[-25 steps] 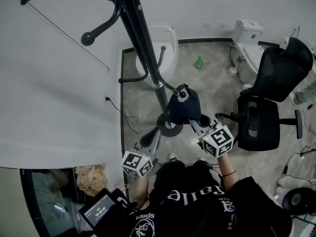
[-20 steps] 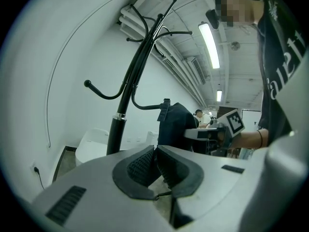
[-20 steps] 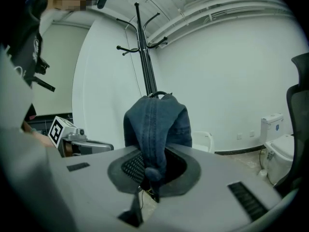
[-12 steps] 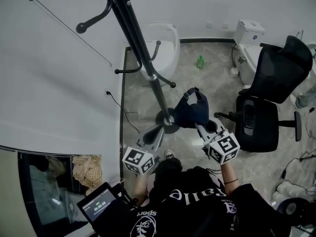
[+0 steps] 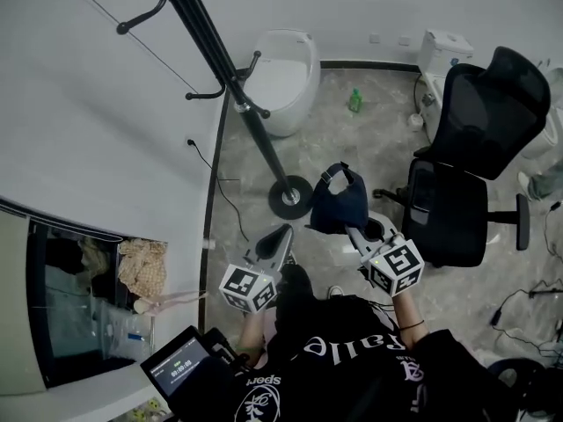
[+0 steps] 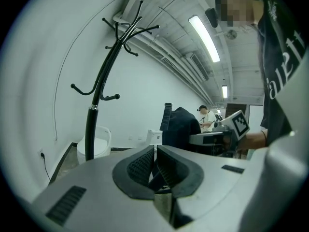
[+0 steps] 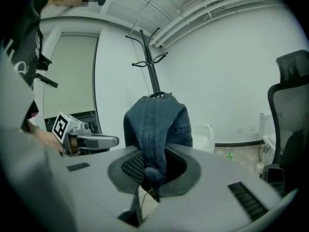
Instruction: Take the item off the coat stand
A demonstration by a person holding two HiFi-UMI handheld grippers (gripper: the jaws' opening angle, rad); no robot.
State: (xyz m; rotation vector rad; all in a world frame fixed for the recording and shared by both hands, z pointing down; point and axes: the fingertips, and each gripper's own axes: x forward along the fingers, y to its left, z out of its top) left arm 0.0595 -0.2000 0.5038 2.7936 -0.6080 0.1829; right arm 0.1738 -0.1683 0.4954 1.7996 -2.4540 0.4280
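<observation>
My right gripper [image 5: 352,227] [image 7: 152,170] is shut on a dark blue denim item [image 5: 339,202] [image 7: 157,124], which hangs free in the air, clear of the stand. The black coat stand [image 5: 227,90] [image 7: 153,66] rises at the upper left, its round base [image 5: 290,198] on the floor to the left of the item. No hook of the stand [image 6: 99,105] that shows carries anything. My left gripper [image 5: 278,237] [image 6: 154,166] hovers near the base, its pads together with nothing between them. The left gripper view also shows the denim item [image 6: 181,127] off to the right.
A black office chair [image 5: 479,148] stands close on the right. A white oval bin [image 5: 286,77], a green bottle [image 5: 354,105] and a white unit [image 5: 444,55] sit along the far wall. A cable [image 5: 215,183] trails from the left wall. A small screen [image 5: 180,367] shows bottom left.
The denim item, which sat close against the stand's pole, has come away to the right with my right gripper. The stand has slid up and left in view.
</observation>
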